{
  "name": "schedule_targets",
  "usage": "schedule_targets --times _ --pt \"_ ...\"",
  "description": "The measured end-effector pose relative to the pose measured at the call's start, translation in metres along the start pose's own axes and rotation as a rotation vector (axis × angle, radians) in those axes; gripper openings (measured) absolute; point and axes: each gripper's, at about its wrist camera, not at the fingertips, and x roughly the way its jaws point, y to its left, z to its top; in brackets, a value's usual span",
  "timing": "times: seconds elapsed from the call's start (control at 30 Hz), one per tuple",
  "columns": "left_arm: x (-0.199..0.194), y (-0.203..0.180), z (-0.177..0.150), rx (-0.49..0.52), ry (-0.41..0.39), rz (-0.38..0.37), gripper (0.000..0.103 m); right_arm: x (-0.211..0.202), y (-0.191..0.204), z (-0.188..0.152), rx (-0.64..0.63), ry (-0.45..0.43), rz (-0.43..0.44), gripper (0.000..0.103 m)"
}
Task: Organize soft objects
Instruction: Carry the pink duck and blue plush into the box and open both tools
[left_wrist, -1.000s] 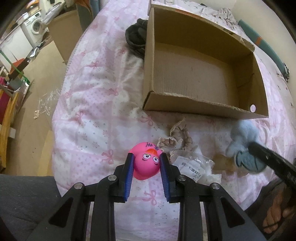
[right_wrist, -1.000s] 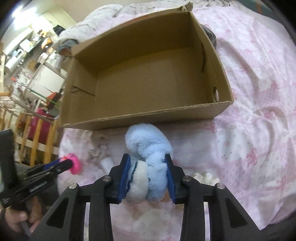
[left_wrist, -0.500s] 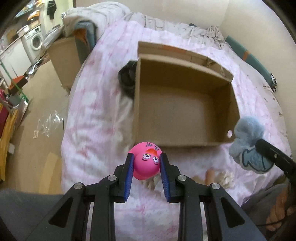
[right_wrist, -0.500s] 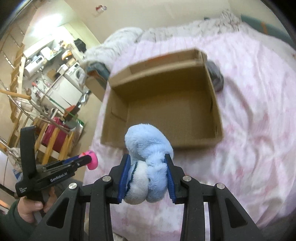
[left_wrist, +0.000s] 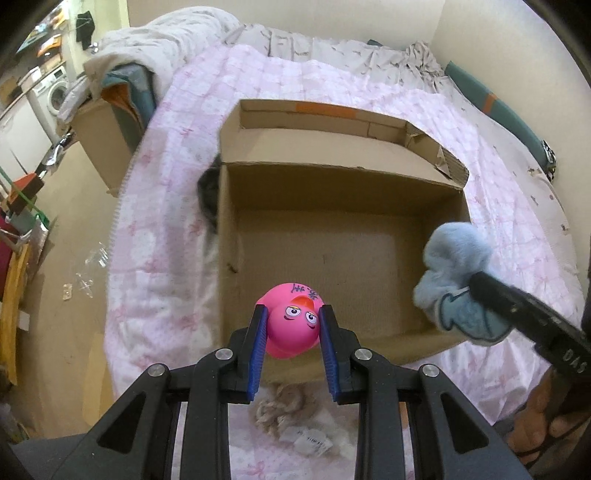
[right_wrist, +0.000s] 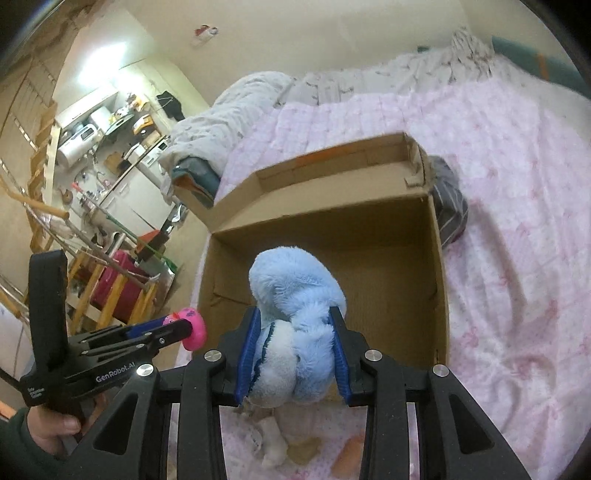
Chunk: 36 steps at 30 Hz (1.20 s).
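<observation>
My left gripper (left_wrist: 293, 325) is shut on a pink rubber duck (left_wrist: 291, 325) with painted eyes, held in the air over the near wall of the open cardboard box (left_wrist: 332, 173). My right gripper (right_wrist: 295, 345) is shut on a fluffy light-blue plush toy (right_wrist: 295, 306), lifted over the box's near edge (right_wrist: 441, 295). In the left wrist view the plush (left_wrist: 454, 280) hangs at the right, above the box's right corner. In the right wrist view the duck (right_wrist: 194, 328) shows at the left in the other gripper. The box floor is bare.
The box sits on a bed with a pink quilt (left_wrist: 166, 229). A beige knotted rope toy (left_wrist: 280, 406) and a bagged item (left_wrist: 314, 439) lie on the quilt below the grippers. A dark striped cloth (right_wrist: 448, 206) lies against the box's far side. Furniture and floor clutter (left_wrist: 33, 184) stand left of the bed.
Both grippers have risen from the quilt with their toys and moved toward the box, so it now lies below them and looks smaller. Neither grip has changed.
</observation>
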Motion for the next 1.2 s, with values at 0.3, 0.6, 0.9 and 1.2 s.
schedule_targets --times 0.3,0.6,0.9,1.2 --pt "0.049 -0.026 0.001 0.056 0.083 0.012 0.025 0.04 -0.027 -0.013 0.071 0.096 -0.03 0.038" --pt "0.078 -0.027 0.001 0.05 0.137 0.027 0.025 0.062 -0.056 -0.023 0.205 0.175 0.009 0.044" --pt "0.08 -0.024 0.001 0.04 0.15 0.035 0.025 0.065 -0.048 -0.024 0.191 0.184 0.019 0.05" --pt "0.066 -0.019 -0.002 0.006 0.128 0.03 0.061 0.061 -0.048 -0.018 0.197 0.16 0.022 0.069"
